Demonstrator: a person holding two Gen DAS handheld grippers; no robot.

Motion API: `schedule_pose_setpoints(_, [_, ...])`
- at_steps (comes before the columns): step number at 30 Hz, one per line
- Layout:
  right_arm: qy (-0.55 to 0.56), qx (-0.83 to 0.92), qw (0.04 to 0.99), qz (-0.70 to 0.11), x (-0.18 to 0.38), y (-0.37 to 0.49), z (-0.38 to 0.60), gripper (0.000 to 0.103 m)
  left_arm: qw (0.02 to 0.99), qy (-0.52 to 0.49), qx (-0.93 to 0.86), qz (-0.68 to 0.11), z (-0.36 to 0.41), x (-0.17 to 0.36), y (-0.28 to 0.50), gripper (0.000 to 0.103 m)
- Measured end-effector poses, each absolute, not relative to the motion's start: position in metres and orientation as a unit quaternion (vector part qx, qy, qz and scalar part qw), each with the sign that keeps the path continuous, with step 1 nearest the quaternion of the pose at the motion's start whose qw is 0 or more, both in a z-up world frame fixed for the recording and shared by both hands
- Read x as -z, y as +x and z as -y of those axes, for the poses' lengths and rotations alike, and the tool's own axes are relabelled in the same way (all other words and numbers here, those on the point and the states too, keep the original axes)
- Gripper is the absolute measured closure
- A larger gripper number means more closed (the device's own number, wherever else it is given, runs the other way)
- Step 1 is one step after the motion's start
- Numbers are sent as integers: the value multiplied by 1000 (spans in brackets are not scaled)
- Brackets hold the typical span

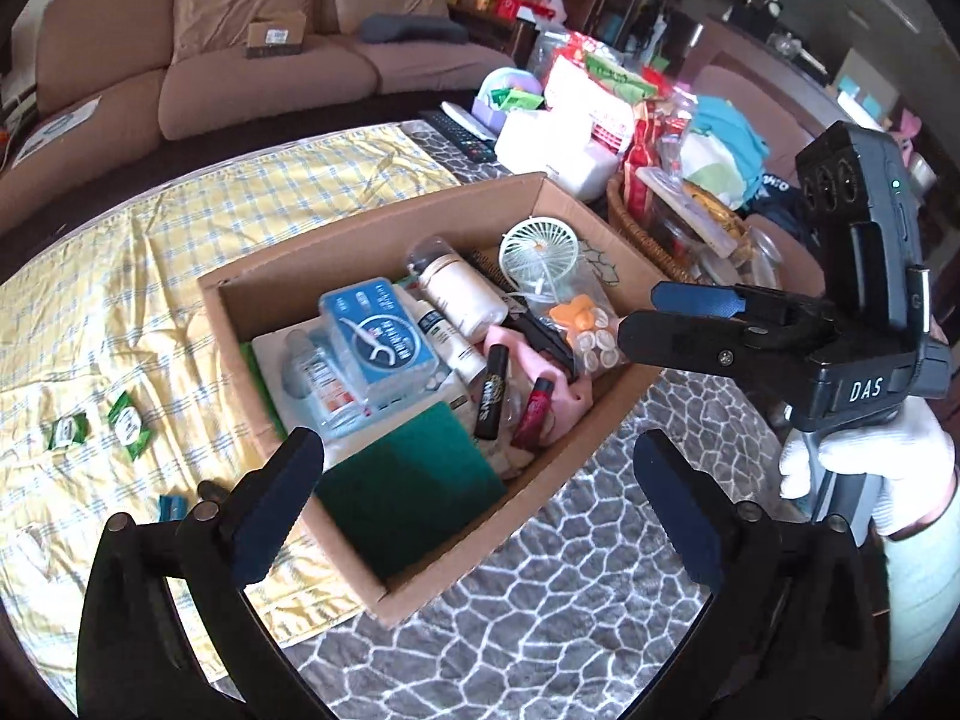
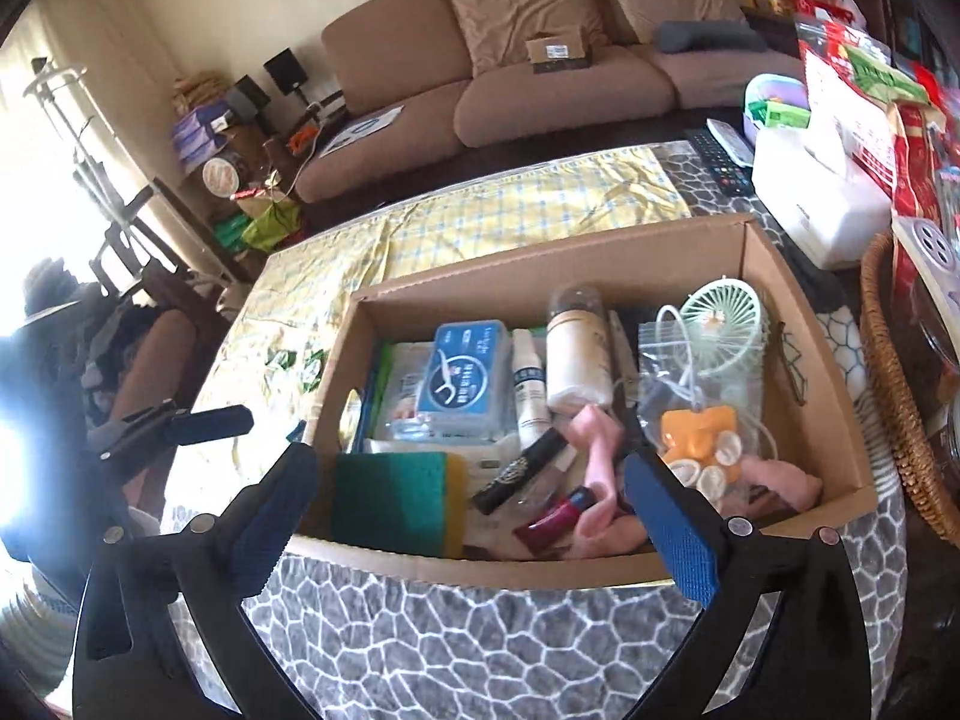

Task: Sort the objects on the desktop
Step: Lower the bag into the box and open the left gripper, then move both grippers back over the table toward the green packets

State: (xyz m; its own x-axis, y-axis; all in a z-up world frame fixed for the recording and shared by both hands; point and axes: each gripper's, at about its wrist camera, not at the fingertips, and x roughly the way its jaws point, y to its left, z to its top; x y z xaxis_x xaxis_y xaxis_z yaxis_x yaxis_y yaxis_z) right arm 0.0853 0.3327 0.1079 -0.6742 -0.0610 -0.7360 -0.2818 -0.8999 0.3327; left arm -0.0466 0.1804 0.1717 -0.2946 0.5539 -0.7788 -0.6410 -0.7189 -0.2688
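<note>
One cardboard box [image 1: 576, 438], two green packets [image 1: 129, 423], two lip balms [image 1: 489, 399], one mini fan [image 1: 536, 252]

The left wrist view looks down from close above the cardboard box [image 1: 384, 591], its open top toward 12 o'clock. The right wrist view faces the same box [image 2: 492, 570] from its near long side. Both share its contents and the sofa [image 1: 210, 78] behind.
</note>
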Motion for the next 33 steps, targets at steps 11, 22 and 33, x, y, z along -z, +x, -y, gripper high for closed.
schedule_pose_setpoints(11, [-381, -905, 17, -188, -116, 56, -229, 0, 277, -438, -854, -36, -14, -181, -37, 0])
schedule_pose_setpoints(22, [-385, -909, -41, -155, -103, -2, -141, 0, 141, -464, -873, 48, 189, -136, -60, 0])
schedule_pose_setpoints(33, [-421, -896, -25, -142, -63, -86, -114, 0, 165, -473, -865, 9, 164, -102, -111, 0])
